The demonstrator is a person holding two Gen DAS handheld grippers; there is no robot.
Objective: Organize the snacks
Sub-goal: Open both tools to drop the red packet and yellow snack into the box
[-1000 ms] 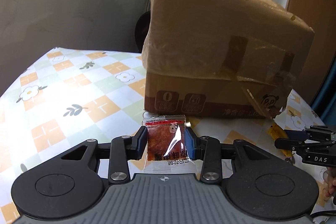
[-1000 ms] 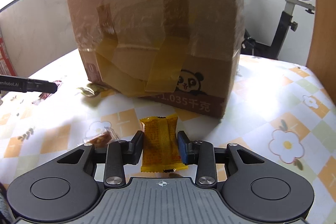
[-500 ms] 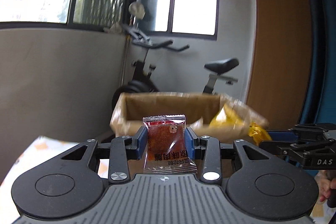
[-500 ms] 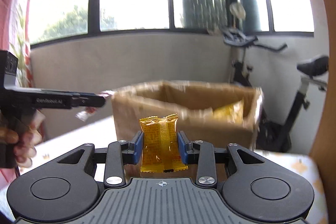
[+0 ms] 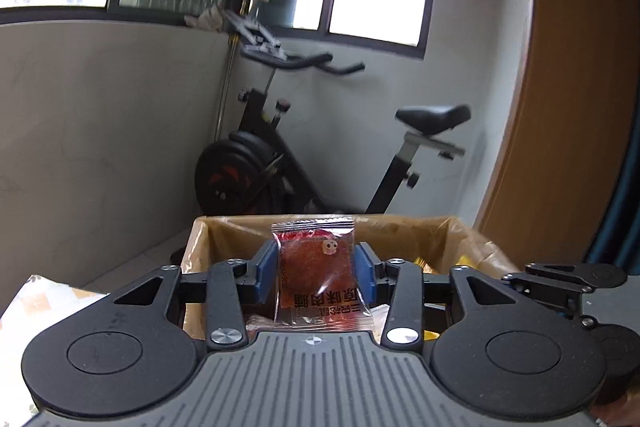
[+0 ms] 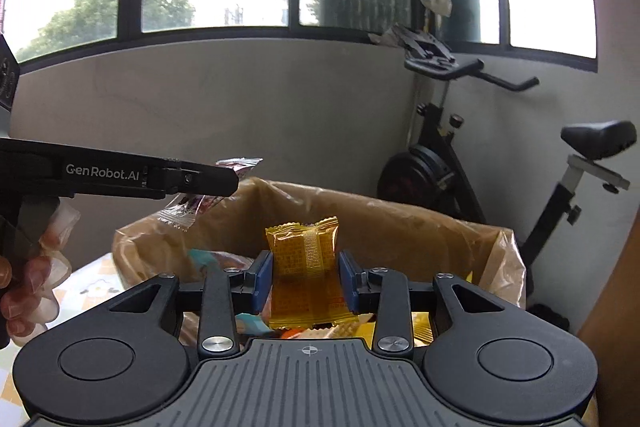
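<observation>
Behind the open brown cardboard box (image 5: 404, 231) stands an exercise bike (image 5: 280, 163). Your left claw (image 5: 316, 273) is opening around the red clear-wrapped snack packet (image 5: 316, 267); your right claw (image 6: 306, 277) grips the yellow foil snack packet (image 6: 306, 267). Release both squarely over the box below them.

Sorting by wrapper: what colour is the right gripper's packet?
Yellow-orange snack packet, clearest in the right wrist view.

snacks (image 6: 248, 323) in box (image 6: 400, 223), exercise bike (image 5: 280, 163) seemingly behind
</observation>
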